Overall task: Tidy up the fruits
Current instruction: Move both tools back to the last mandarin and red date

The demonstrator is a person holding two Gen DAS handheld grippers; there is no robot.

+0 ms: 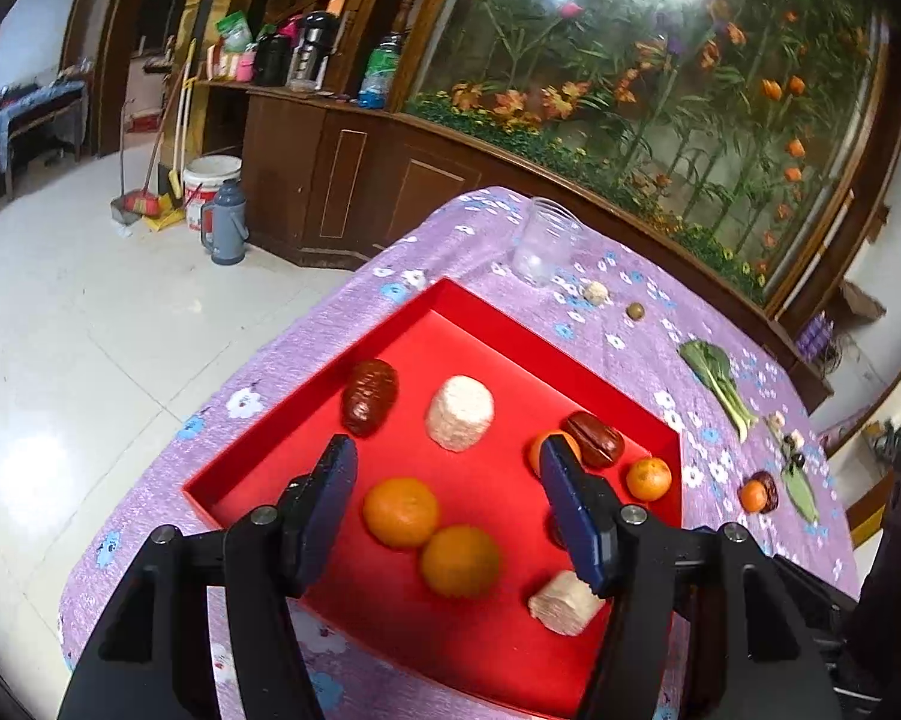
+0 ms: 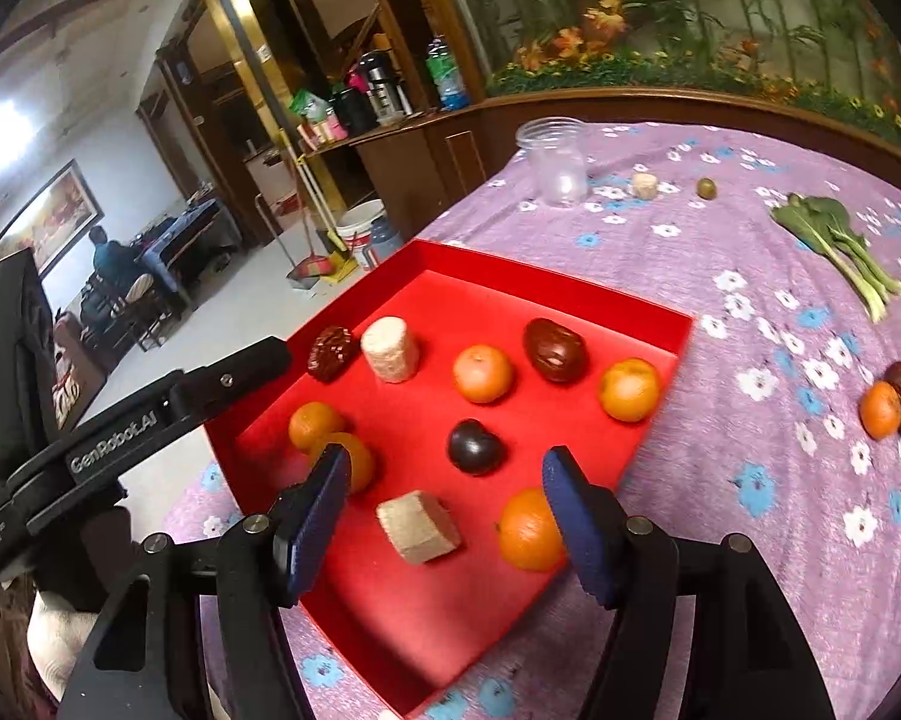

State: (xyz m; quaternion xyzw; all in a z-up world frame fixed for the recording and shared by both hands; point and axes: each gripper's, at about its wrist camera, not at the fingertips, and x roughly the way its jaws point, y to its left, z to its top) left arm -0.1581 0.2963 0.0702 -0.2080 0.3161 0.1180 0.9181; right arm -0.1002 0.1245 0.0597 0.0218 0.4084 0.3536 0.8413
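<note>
Fruits lie gathered in the red tray (image 2: pixel 660 324) on the floral tablecloth (image 2: pixel 780 480), loosely spaced rather than sorted by kind: several tangerines, among them a touching pair (image 1: pixel 432 534), two wrinkled dates (image 2: pixel 555 350), a dark plum (image 2: pixel 474 447), a pale cylindrical piece (image 2: pixel 390 349) and a tan block (image 2: pixel 417 525). Spacing of this sort probably reflects single placements, each item set down where bare tray floor was free. Both claws stand spread and hold nothing: the left gripper (image 1: pixel 447 468) hangs above the tangerine pair, and the right gripper (image 2: pixel 444 474) hangs over the near part of the tray, with one tangerine (image 2: pixel 528 531) just beside its right finger, apparently below it and not pinched. Outside the tray, one tangerine and date (image 2: pixel 891 402) touch each other on the cloth to the right, seemingly awaiting collection. A small green fruit (image 2: pixel 706 187) and a leafy green (image 2: pixel 834 240) lie farther off, near a clear jar (image 2: pixel 555 162). Only the right wrist view shows the plum whole; the left wrist view hides it behind a finger. That right view also shows the left gripper from outside, its arm reaching over the tray's far corner.
</note>
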